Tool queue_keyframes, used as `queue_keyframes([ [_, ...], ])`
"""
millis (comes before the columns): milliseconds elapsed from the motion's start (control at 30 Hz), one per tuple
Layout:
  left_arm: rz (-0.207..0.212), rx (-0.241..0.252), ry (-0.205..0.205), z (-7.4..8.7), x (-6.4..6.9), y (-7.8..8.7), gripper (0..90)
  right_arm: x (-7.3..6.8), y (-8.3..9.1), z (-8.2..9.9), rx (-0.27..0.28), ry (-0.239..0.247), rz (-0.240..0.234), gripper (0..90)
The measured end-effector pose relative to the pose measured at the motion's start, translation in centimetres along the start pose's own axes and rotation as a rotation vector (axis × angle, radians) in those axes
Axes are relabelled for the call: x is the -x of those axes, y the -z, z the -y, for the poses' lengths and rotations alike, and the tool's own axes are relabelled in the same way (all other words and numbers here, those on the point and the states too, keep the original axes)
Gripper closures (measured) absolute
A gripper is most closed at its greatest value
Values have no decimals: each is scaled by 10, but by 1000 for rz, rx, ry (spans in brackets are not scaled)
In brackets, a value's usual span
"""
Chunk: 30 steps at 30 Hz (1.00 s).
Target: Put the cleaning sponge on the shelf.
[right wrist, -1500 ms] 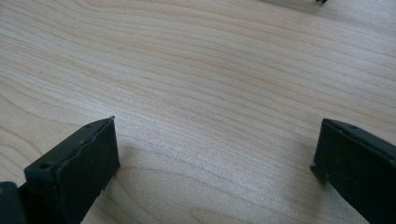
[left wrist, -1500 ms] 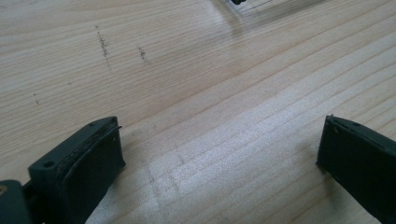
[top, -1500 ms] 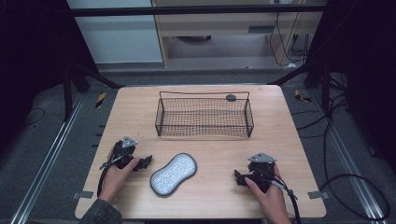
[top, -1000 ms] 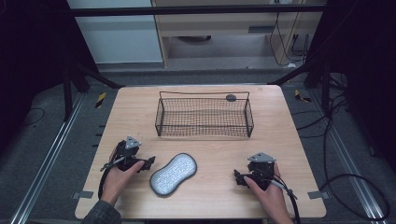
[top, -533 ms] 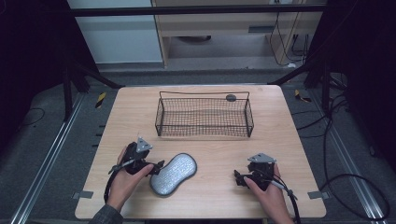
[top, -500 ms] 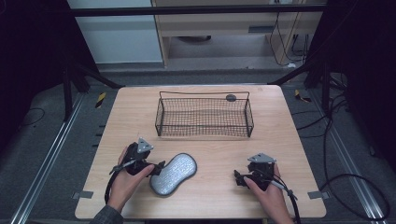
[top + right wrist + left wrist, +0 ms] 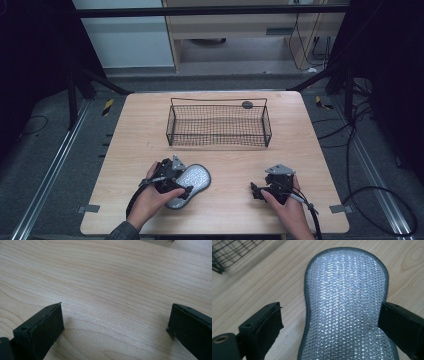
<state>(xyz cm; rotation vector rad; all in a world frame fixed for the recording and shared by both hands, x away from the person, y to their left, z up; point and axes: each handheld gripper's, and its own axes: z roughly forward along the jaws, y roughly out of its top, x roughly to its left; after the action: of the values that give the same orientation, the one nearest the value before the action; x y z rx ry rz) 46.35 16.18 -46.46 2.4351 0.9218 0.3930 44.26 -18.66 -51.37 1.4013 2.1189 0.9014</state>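
A silver mesh scrubbing pad [image 7: 192, 181] with a grey rim lies flat on the wooden table [image 7: 220, 210], near the front left. My left gripper [image 7: 176, 183] is open over it, and in the left gripper view the pad [image 7: 345, 307] runs up between the two black jaws; the right jaw is against its rim, the left one stands apart. My right gripper [image 7: 256, 191] rests open on bare wood at the front right, with only wood grain [image 7: 115, 302] between its jaws.
A black wire basket [image 7: 218, 125] stands at the middle back of the table, and its corner [image 7: 224, 252] shows in the left gripper view. A small dark round object [image 7: 247, 104] sits behind the basket. Cables trail on the floor to the right.
My left gripper has slid right from beside the pad until its open jaws straddle the pad's near end. The right gripper has stayed where it was.
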Motion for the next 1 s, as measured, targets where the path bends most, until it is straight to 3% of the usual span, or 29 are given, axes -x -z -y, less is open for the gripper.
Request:
queue_keyframes([
  [200, 14, -73, -44, -9, 8, -7, 35, 0, 0, 0, -4, 4, -3, 4],
  [400, 33, -108, -19, -12, 7, -14, 35, -1, 1, 0, -10, 2, -11, 4],
  [500, 35, -121, -26, -13, 9, -16, 35, -1, 1, 0, -8, 7, -14, 4],
  [1000, 34, -138, 10, -7, 5, -28, 17, -2, 1, -1, -12, 14, -17, 4],
])
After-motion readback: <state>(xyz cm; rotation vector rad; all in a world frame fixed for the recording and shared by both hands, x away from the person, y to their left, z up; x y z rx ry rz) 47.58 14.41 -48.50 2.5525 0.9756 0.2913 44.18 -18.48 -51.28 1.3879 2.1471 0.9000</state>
